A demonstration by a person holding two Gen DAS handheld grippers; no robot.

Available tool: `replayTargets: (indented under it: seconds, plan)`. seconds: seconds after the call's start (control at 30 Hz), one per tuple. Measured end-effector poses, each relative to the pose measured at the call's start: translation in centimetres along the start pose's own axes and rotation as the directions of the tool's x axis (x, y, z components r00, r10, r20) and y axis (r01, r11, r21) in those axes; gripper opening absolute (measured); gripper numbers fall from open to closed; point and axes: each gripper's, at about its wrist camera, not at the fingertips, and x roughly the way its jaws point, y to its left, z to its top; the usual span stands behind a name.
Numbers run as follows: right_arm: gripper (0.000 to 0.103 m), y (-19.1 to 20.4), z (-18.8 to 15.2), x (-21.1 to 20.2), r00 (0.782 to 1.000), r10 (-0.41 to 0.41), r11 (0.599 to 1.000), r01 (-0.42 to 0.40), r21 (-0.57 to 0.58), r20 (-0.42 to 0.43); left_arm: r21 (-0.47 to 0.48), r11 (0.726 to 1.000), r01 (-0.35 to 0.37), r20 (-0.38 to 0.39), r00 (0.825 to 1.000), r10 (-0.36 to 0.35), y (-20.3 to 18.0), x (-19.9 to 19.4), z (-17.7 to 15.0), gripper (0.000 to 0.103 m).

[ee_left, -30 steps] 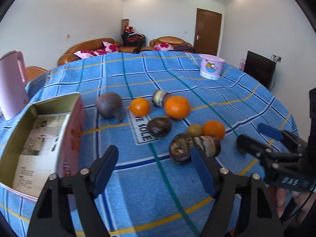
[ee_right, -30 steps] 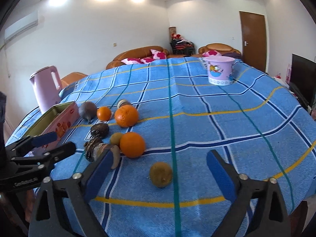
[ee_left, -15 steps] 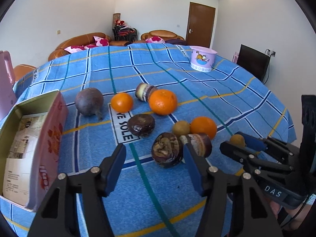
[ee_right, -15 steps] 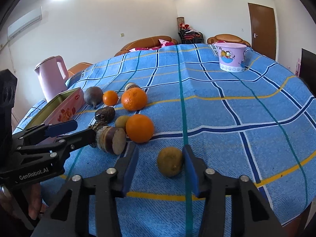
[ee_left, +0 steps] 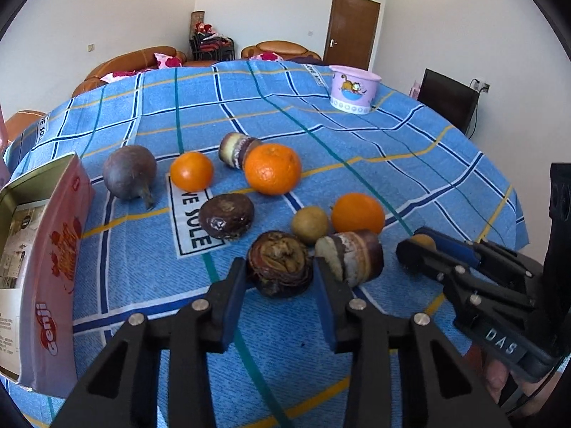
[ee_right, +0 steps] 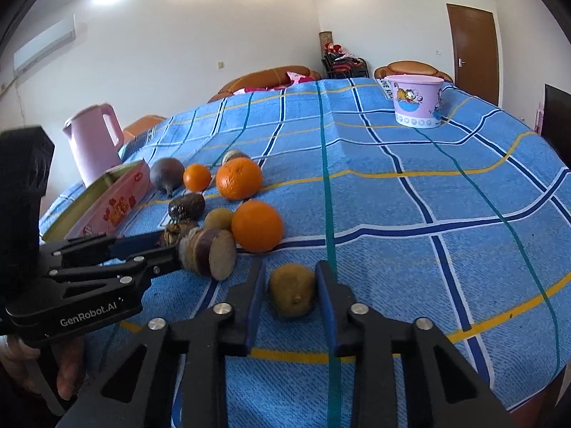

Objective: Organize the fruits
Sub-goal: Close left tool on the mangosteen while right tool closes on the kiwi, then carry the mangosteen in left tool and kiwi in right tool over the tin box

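In the left wrist view my left gripper is closing on a wrinkled dark brown fruit lying on the blue checked cloth, with a pad against each side. Touching that fruit on the right is a cut purple-brown piece. In the right wrist view my right gripper is closing on a small yellow-brown fruit, its pads on both sides. Behind lie three oranges, a round purple root, a dark brown fruit and a small tan fruit.
An open pink tin box with papers inside stands at the left edge. A pink tub sits far back right, and a pink kettle behind the box. The table edge drops off near the right gripper. A hand holds each gripper.
Both grippers went from wide open to closed around their fruits. The left one moved forward and down to the wrinkled brown fruit; the right one stayed near the yellow-brown fruit.
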Motion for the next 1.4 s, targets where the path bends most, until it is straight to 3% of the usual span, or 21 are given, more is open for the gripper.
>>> replayTargets:
  seconds: [0.33, 1.0, 1.4]
  plan:
    - [0.028, 1.1, 1.0, -2.0, 0.998, 0.018, 1.0, -0.016, -0.023, 0.063, 0.002, 1.0, -0.027, 0.103, 0.994, 0.027, 0.7, -3.1, 0.2, 0.038]
    - [0.028, 5.2, 4.0, -4.1, 0.988, 0.088, 0.992, -0.074, -0.106, 0.13, -0.069, 0.993, -0.101, 0.207, 0.972, 0.113, 4.0, -7.4, 0.4, 0.038]
    - [0.028, 8.1, 7.4, -4.2, 0.978, 0.154, 0.978, -0.13, -0.164, 0.141, -0.14, 0.98, -0.14, 0.246, 0.954, 0.172, 7.3, -9.7, 0.7, 0.038]
